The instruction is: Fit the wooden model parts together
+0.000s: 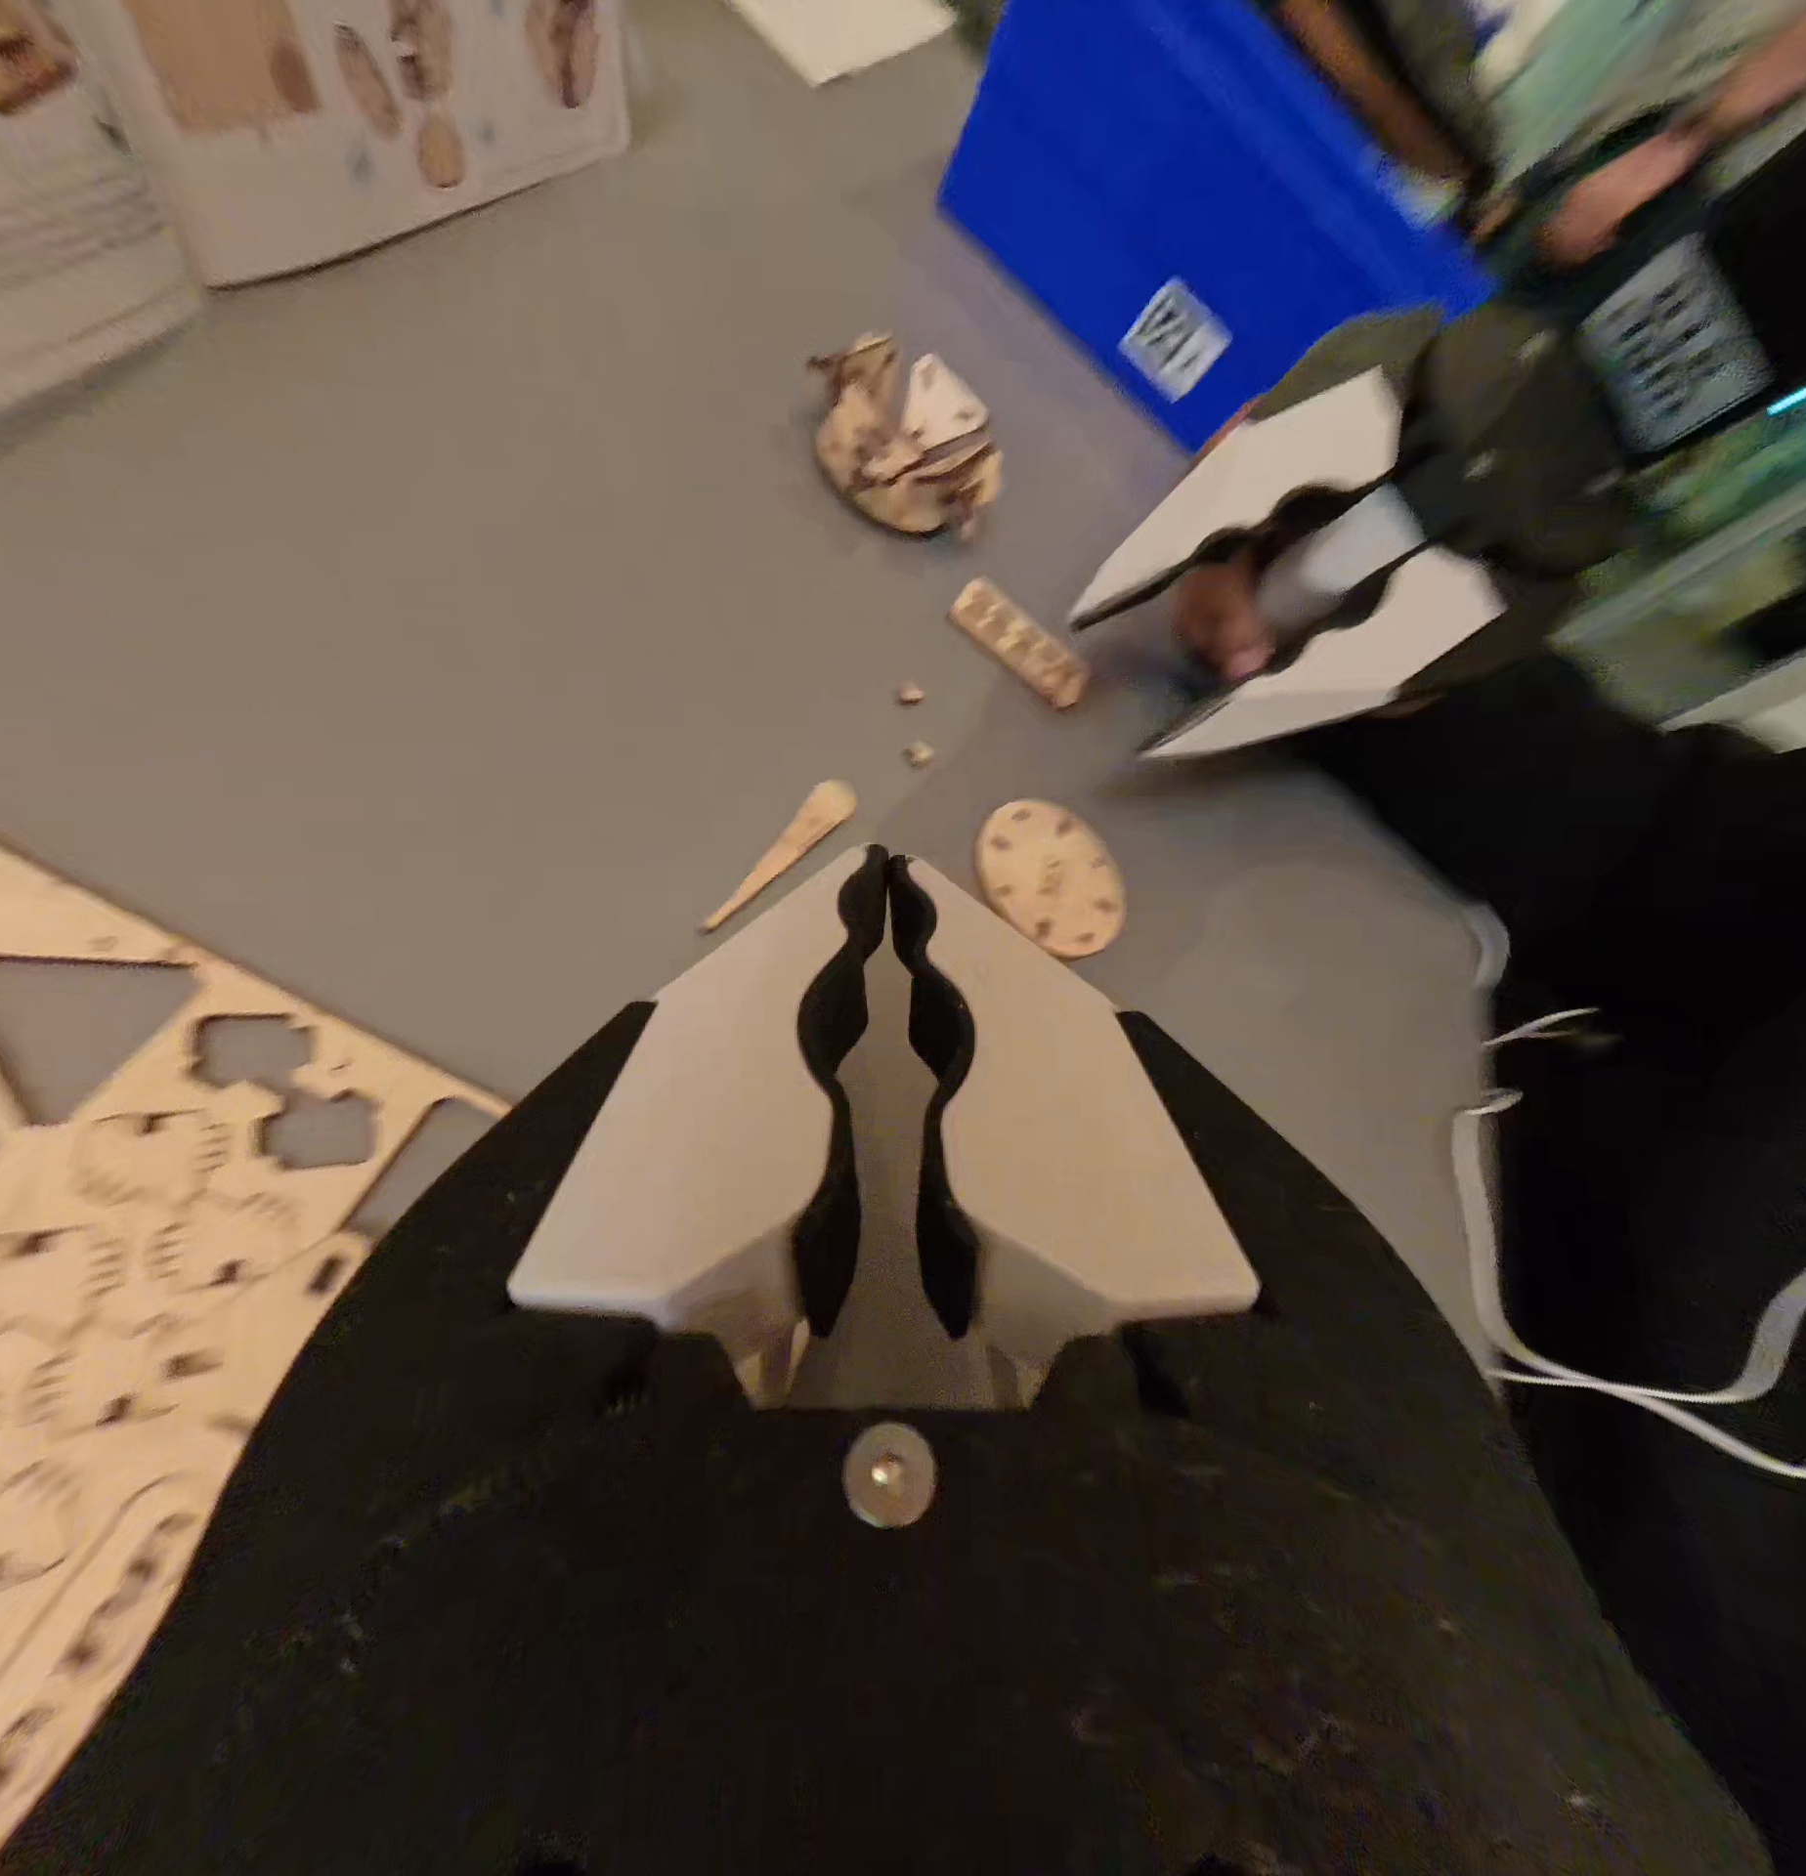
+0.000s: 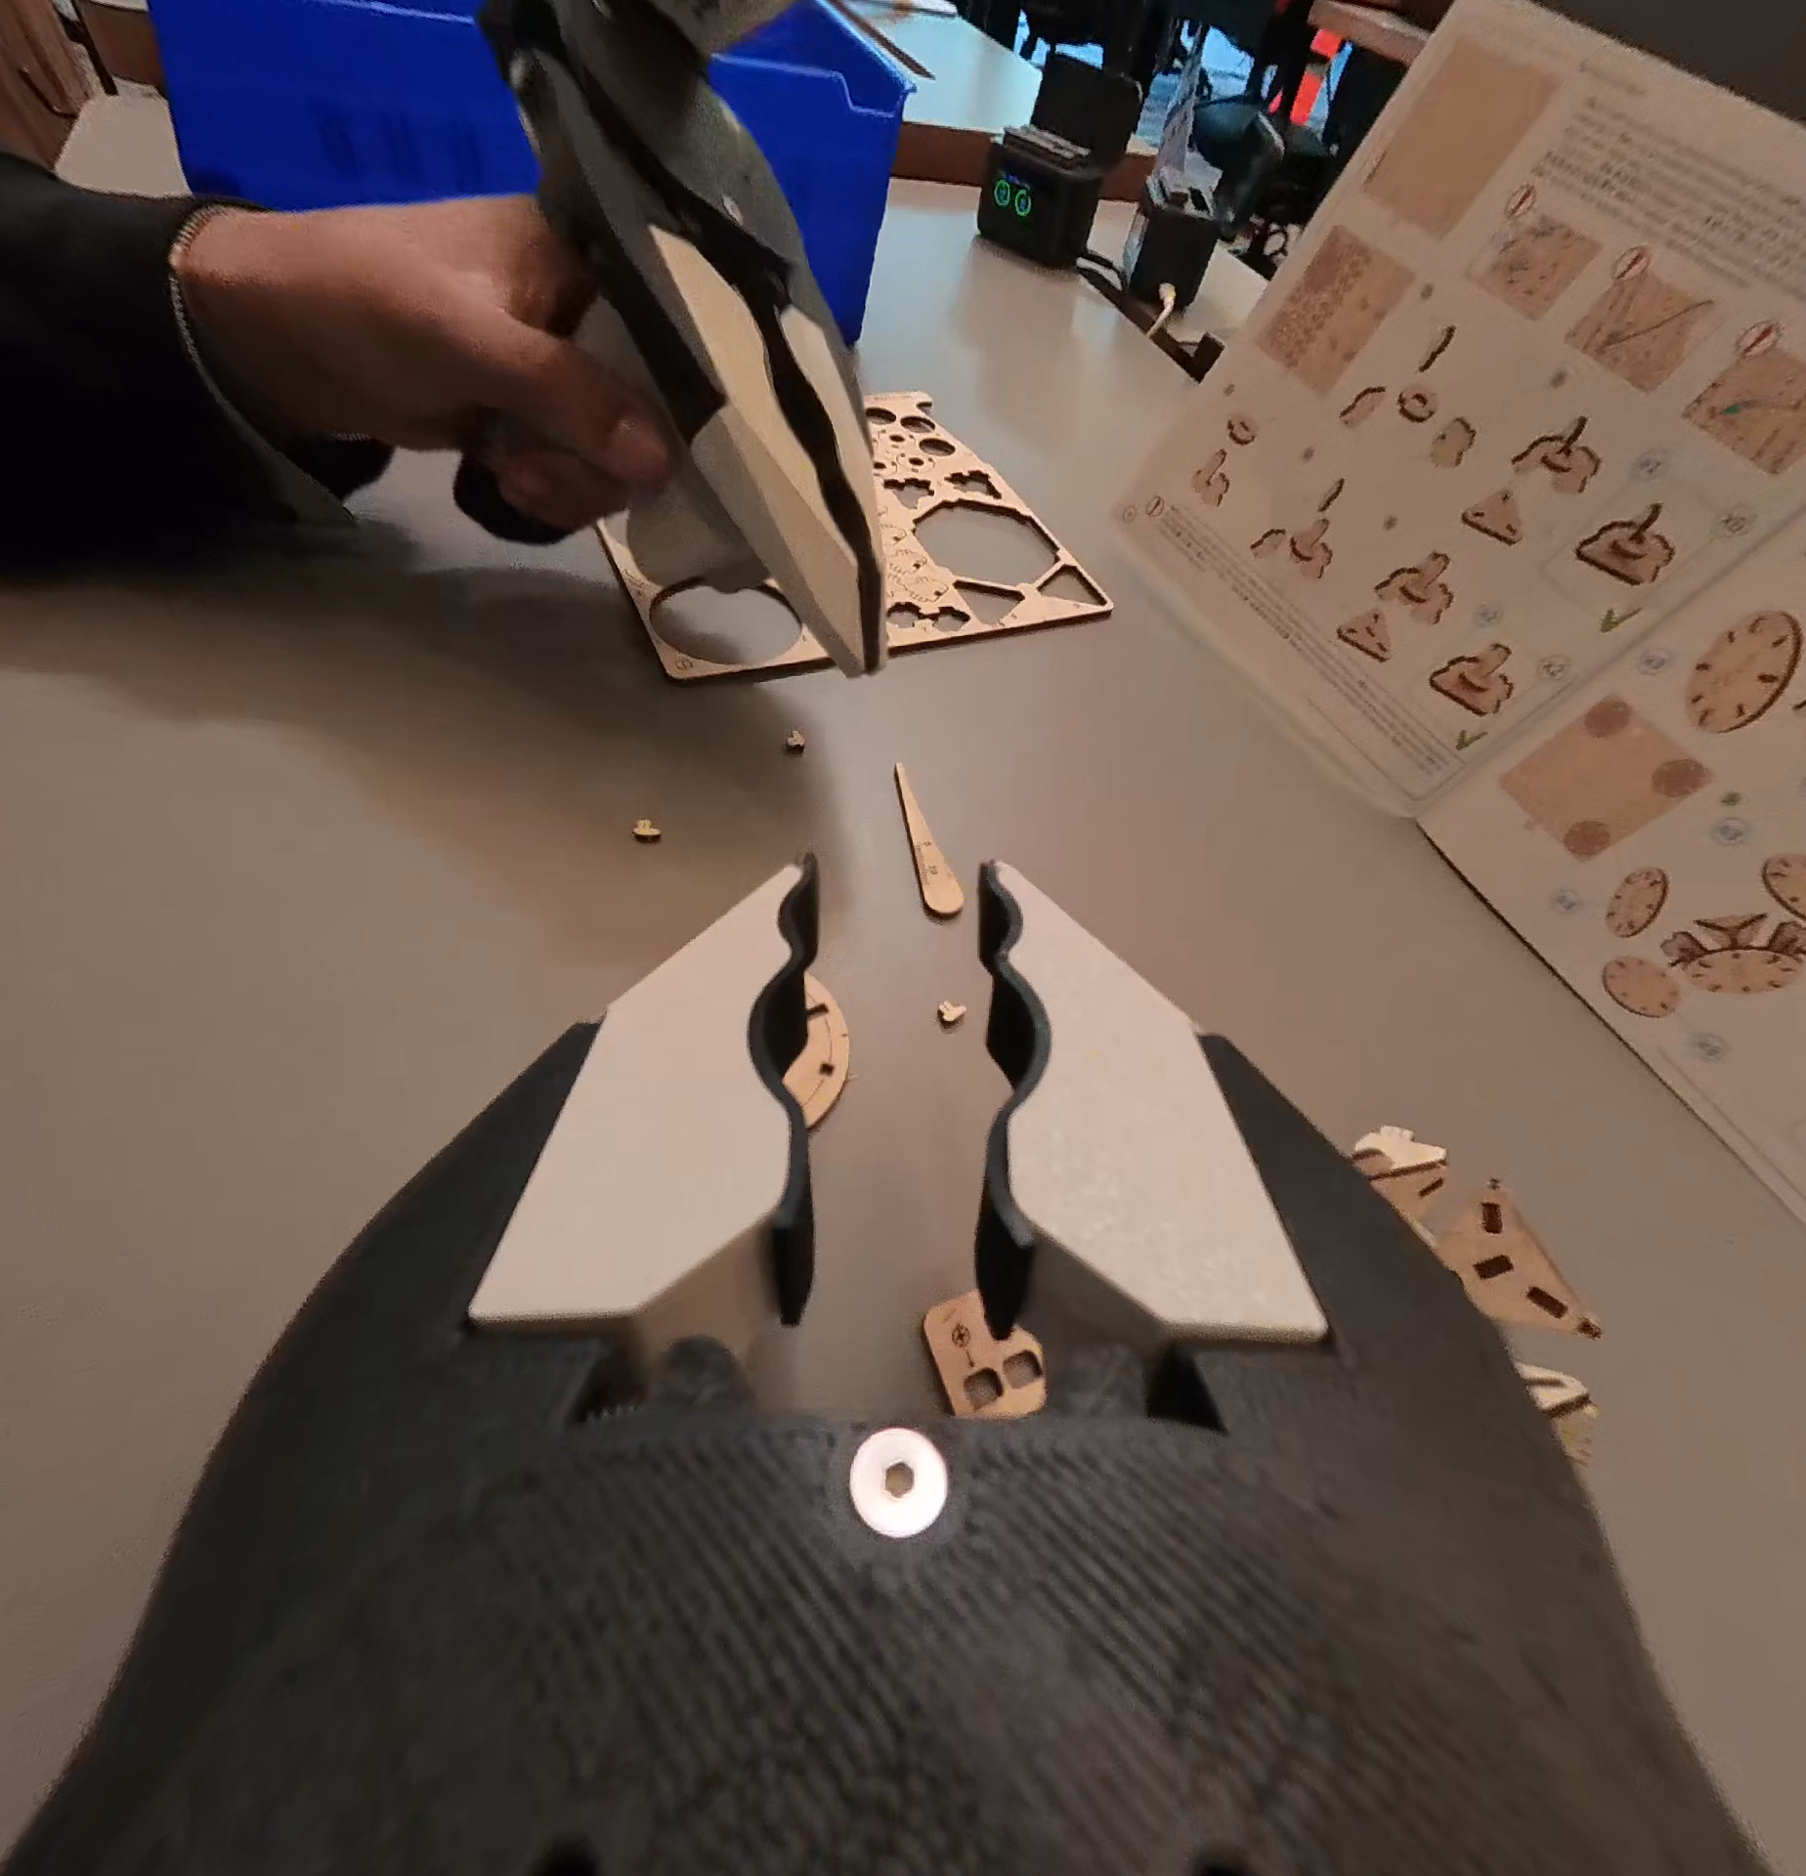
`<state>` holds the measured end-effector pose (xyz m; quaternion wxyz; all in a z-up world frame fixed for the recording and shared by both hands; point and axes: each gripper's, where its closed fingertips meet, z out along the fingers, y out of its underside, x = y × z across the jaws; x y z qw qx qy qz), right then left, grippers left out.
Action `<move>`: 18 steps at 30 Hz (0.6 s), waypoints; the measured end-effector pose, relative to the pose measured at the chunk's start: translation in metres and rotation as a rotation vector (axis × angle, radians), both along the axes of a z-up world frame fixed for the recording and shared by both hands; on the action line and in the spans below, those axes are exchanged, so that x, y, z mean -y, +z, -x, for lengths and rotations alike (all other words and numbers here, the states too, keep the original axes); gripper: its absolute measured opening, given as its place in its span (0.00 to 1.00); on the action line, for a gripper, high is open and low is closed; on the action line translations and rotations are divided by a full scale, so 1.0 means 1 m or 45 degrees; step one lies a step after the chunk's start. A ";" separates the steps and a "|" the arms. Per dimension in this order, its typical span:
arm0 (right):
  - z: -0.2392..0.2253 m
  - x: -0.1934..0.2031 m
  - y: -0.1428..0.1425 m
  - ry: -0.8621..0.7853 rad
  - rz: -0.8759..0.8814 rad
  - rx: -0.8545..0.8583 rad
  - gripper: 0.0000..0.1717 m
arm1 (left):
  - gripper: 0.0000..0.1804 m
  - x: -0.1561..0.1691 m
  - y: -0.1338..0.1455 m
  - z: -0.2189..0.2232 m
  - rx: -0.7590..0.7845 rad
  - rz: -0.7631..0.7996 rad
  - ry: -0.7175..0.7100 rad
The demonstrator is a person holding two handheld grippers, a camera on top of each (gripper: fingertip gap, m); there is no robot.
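Note:
My left gripper [image 1: 887, 863] is shut, its fingertips meeting, and hovers over the grey table [image 1: 422, 609]. It stands between a tapered wooden stick [image 1: 782, 853] and a round wooden disc [image 1: 1049, 878]. In the right wrist view the left gripper [image 2: 863, 665] hangs tip-down above the table, held by a hand [image 2: 391, 325]. My right gripper [image 2: 896, 868] is open and low over the table. The tapered stick [image 2: 924, 843] lies just ahead of its tips. A tiny wooden piece [image 2: 952, 1012] lies on the table between its fingers, untouched. The disc [image 2: 826, 1056] is partly hidden under one finger. The right gripper [image 1: 1110, 685] also shows open in the left wrist view.
A blue bin [image 1: 1183, 183] stands at the table's far side. A punched-out wooden sheet [image 2: 980, 568] lies beyond the left gripper. An open instruction booklet [image 2: 1539, 508] stands to the right. A slotted wooden strip [image 1: 1021, 642], small pegs [image 1: 919, 753] and a part-built wooden model [image 1: 909, 447] lie nearby. One gripper's finger ends stand about 7 centimeters off the other's. The tapered wooden stick [image 1: 782, 853] sits 5 centimeters or so from the ends of my left fingers. Look for it in the right wrist view [image 2: 921, 840] too. The round wooden disc [image 1: 1049, 878] sits 6 centimeters or so from the ends of my right fingers.

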<state>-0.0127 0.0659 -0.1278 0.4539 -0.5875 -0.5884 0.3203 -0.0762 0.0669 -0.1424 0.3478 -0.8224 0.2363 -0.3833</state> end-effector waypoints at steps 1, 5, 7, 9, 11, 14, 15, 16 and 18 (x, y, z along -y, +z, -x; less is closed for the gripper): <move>0.000 -0.001 -0.001 -0.013 -0.004 0.009 0.18 | 0.00 -0.002 -0.005 0.004 -0.100 -0.040 0.011; -0.002 -0.010 -0.001 -0.080 -0.005 -0.004 0.18 | 0.00 0.001 -0.024 0.022 -0.481 -0.122 -0.023; -0.008 -0.022 -0.001 -0.158 0.002 -0.006 0.18 | 0.00 0.003 -0.034 0.033 -0.651 -0.137 -0.037; -0.013 -0.031 0.000 -0.212 0.026 -0.016 0.18 | 0.00 0.008 -0.040 0.037 -0.707 -0.124 -0.067; -0.018 -0.037 0.003 -0.244 0.071 -0.048 0.18 | 0.00 0.012 -0.041 0.035 -0.672 -0.091 -0.094; -0.021 -0.039 0.007 -0.241 0.149 -0.096 0.19 | 0.01 0.022 -0.034 0.031 -0.528 -0.006 -0.134; -0.021 -0.039 0.008 -0.238 0.165 -0.106 0.19 | 0.05 0.025 -0.029 0.030 -0.462 0.017 -0.145; -0.021 -0.039 0.008 -0.237 0.175 -0.113 0.19 | 0.06 0.026 -0.024 0.029 -0.407 0.020 -0.146; -0.020 -0.038 0.008 -0.231 0.183 -0.116 0.19 | 0.07 0.024 -0.021 0.034 -0.384 0.005 -0.128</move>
